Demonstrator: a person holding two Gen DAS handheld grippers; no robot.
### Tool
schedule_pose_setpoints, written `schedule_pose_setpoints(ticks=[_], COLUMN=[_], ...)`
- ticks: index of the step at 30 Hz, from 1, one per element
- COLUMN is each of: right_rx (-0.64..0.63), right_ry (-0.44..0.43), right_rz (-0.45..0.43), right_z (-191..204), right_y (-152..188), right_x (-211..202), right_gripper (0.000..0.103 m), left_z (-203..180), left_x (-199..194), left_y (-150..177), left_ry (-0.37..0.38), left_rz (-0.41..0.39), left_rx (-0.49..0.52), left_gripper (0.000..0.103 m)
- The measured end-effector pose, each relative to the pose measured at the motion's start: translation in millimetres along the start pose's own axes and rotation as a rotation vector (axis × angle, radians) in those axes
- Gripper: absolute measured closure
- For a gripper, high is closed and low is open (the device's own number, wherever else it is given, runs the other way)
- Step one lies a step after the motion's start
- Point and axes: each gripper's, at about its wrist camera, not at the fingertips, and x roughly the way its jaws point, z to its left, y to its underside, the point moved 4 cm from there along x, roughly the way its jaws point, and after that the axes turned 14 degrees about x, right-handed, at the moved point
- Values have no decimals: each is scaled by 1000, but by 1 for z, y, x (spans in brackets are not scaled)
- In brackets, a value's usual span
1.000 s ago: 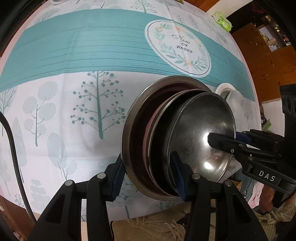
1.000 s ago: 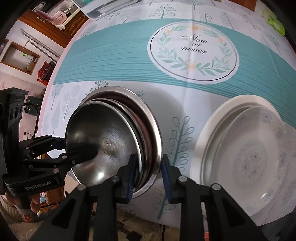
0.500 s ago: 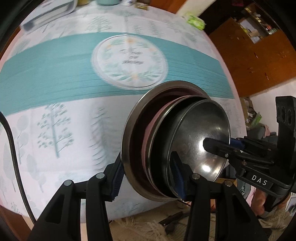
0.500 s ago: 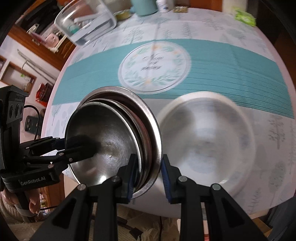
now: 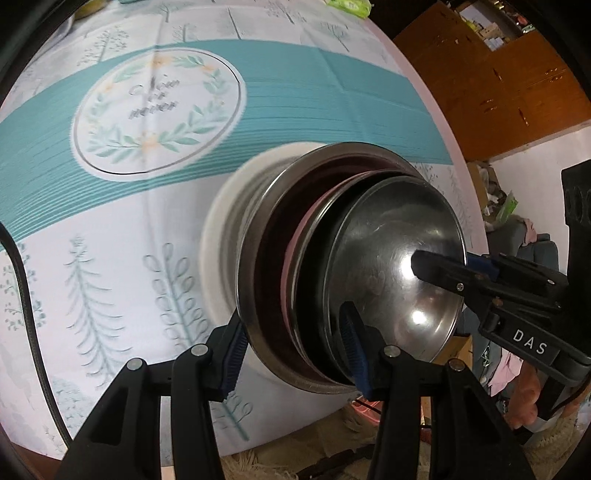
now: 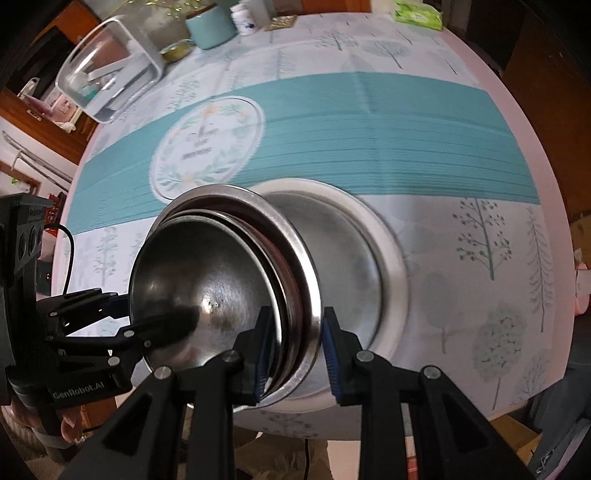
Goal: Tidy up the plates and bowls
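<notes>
A nested stack of steel bowls (image 5: 391, 258) (image 6: 207, 280) is held in the air between both grippers. My left gripper (image 5: 295, 354) is shut on the stack's rim from one side. My right gripper (image 6: 295, 354) is shut on the opposite rim. A pink-edged dish sits between the steel ones. The stack hangs over a white plate (image 6: 395, 266) that carries a steel plate (image 6: 340, 243) on the tablecloth. The white plate's rim shows behind the stack in the left wrist view (image 5: 221, 236).
The round table (image 6: 406, 122) has a teal and white tree-print cloth. At the back are a clear plastic box (image 6: 110, 70), a teal mug (image 6: 210, 26), a small jar and a green packet (image 6: 417, 14). The table edge is close below both grippers.
Both grippers carried the bowl stack rightward across the table. It now hangs over the white plate, which was off to the right a second ago.
</notes>
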Motion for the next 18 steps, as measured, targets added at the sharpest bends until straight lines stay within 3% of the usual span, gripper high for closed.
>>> schedule_pose_setpoints(ticks=[6, 18], right_rx=[25, 28], right_ry=[8, 34], right_rz=[23, 29], right_z=[-17, -22], right_y=[-3, -7], right_x=[11, 24], right_gripper=[77, 73], left_z=[-4, -10], left_x=[17, 22], left_y=[-3, -10], left_ry=[10, -3], left_rz=[28, 5], left_rx=[-13, -1], left_gripper=[56, 51])
